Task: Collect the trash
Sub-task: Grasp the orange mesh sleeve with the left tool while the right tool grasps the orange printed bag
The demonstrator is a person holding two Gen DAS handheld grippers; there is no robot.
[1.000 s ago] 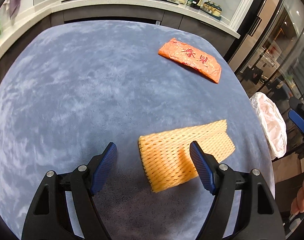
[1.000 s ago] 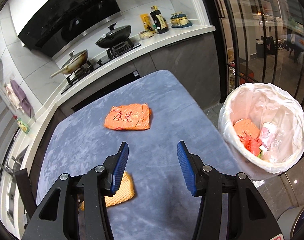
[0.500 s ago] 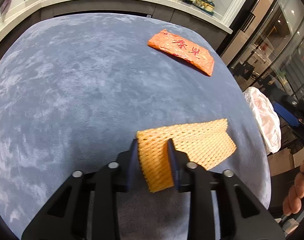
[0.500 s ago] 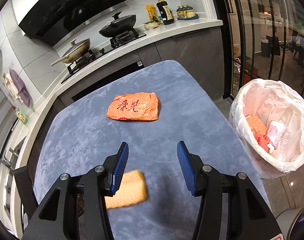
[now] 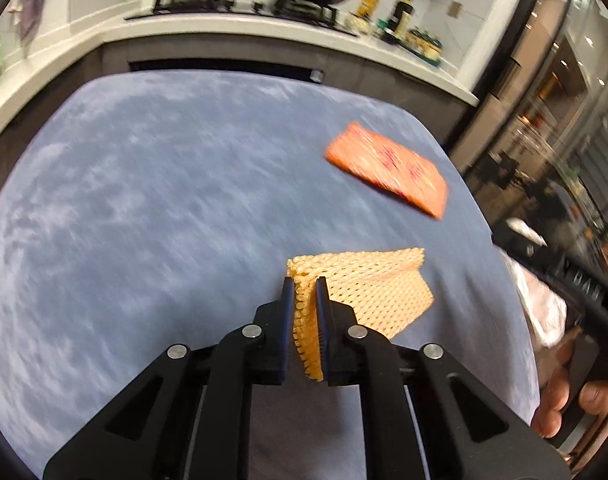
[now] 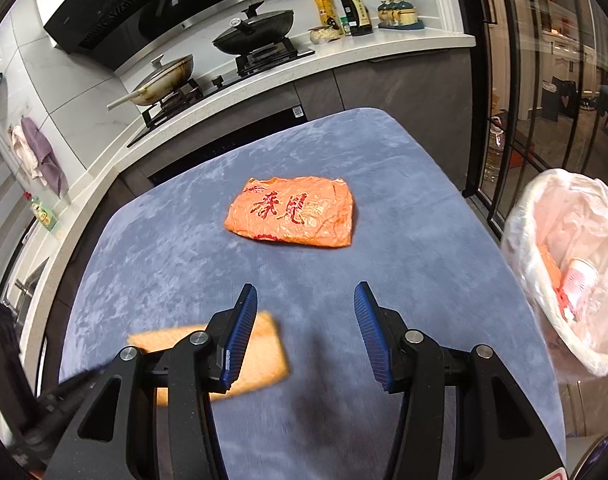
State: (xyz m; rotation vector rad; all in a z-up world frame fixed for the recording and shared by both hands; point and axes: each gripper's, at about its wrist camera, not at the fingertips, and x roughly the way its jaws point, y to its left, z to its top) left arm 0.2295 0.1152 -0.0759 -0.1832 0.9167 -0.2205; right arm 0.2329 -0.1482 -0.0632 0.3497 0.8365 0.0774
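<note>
- Gripping the yellow foam net (image 5: 359, 292), the left gripper (image 5: 304, 280) is pinching one folded edge of it between its blue pads; its jaws have just been closing, with the net between them, and are now pressing on it.
- Yellow foam net: hanging from that pinch, the free part is spreading out to the right above the blue-grey tablecloth (image 5: 152, 208); in the right wrist view it is showing as a blurred yellow patch (image 6: 264, 360) behind the right gripper's left finger.
- Right gripper (image 6: 305, 312): hovering over the cloth with its jaws standing apart and nothing between them, pointing toward the orange packet.
- Orange packet (image 6: 294, 212): lying flat on the cloth toward the far side of the table, red characters facing up, well apart from the foam net; it is blurred in the left wrist view (image 5: 387, 172).
- Trash bin (image 6: 563, 272): standing off the table's right edge, lined with a pale plastic bag, already holding an orange wrapper and a paper cup.
- Person's hand (image 5: 563, 396): showing at the lower right of the left wrist view, fingers curling around a dark handle.
- Kitchen counter (image 6: 383, 44): running behind the table, carrying a stove with two lidded pans, bottles and jars.
</note>
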